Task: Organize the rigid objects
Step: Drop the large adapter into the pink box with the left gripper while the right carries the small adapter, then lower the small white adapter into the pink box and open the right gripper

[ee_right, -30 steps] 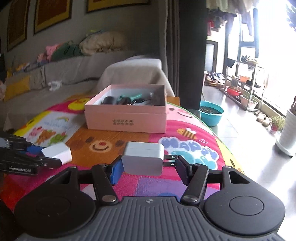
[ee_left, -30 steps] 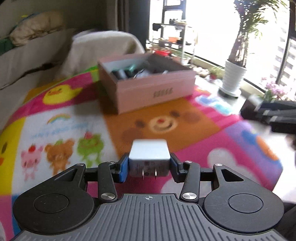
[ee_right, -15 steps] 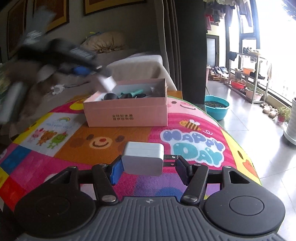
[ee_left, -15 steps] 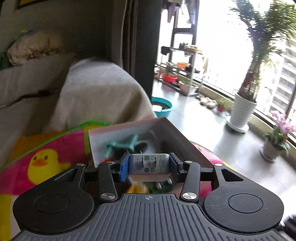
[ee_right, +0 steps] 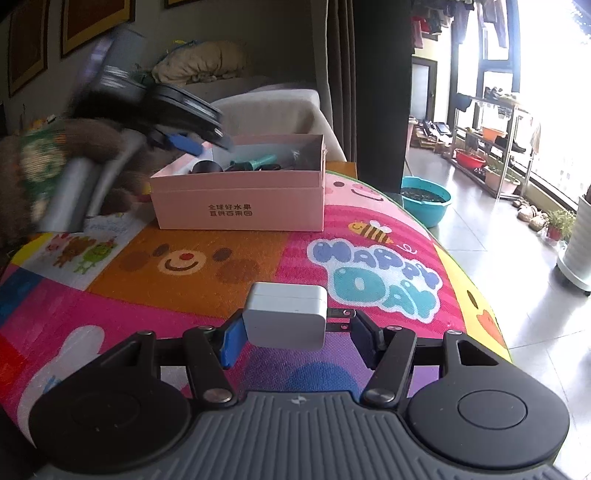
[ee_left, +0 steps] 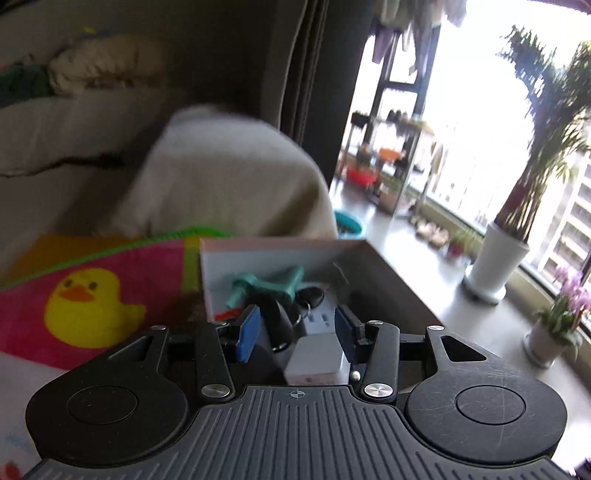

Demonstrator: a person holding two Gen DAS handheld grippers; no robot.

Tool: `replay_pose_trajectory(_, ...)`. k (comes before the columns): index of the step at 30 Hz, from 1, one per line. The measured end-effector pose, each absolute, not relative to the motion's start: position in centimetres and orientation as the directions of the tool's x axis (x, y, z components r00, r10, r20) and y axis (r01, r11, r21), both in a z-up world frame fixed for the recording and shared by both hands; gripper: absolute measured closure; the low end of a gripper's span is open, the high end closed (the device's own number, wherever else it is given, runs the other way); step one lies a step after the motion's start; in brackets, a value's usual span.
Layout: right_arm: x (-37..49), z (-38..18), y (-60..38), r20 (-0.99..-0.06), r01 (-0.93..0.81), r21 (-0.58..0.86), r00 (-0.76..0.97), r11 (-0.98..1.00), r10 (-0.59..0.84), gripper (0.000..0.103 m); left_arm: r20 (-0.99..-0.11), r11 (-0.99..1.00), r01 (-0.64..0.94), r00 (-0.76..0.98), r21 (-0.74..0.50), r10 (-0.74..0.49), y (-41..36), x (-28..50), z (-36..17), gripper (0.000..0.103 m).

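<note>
while the left gripper (ee_left: 293, 330) hangs with jaws apart over the pink box (ee_right: 240, 197), its white charger (ee_left: 314, 360) lying inside, the right gripper (ee_right: 295, 338), clamped on another white adapter (ee_right: 286, 319), should approach high and release low.

A home living room: a grey fabric sofa (ee_right: 236, 88) with cushions at the far wall, framed pictures (ee_right: 96, 22), a colourful cartoon-print cloth (ee_right: 258, 258), potted plants (ee_left: 495, 258) by tall windows on the right.
</note>
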State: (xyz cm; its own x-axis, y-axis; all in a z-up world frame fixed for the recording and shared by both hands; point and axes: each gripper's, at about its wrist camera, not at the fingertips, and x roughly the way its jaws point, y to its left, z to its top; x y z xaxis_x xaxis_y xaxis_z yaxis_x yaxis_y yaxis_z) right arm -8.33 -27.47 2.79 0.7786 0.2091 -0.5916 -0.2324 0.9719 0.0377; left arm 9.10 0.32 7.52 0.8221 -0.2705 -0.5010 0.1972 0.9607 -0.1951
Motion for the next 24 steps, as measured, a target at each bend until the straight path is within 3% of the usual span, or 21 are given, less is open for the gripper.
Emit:
replay_pose_trajectory(7,-5.3,4.7,-26.0,-0.581,-0.256,-0.005,0.787,0.967,0.205,0.043,-0.482,0.95,0.186,0.827,-0.251,-0.289,4.6,2.2,6.8,0.054)
replay_pose_trajectory(11,-1.4,7.2,-24.1,-0.575,-0.303,-0.003,0.78,0.953,0.247,0.043,-0.538,0.953,0.103,0.806,-0.285,-0.248,6.3,1.0,5.5,0.054)
replay_pose_trajectory(15,4.5,9.2,-20.6,-0.6,-0.32,-0.018,0.761,0.947,0.246,0.043,-0.55,0.94,0.126,0.783,-0.318,-0.291,7.4,-0.5,3.7,0.054)
replay_pose_trajectory(23,15.1,10.5,-12.1,-0.57,-0.317,-0.087,0.793,0.944,0.214,0.042,-0.58,0.956,0.18,0.764,-0.231,-0.283,8.1,-2.4,1.5,0.054)
replay_pose_trajectory(24,15.9,10.3,-11.4,-0.567,-0.328,-0.085,0.792,0.941,0.225,0.037,-0.583,0.958,0.178,0.763,-0.226,-0.28,8.3,-2.5,1.4,0.054)
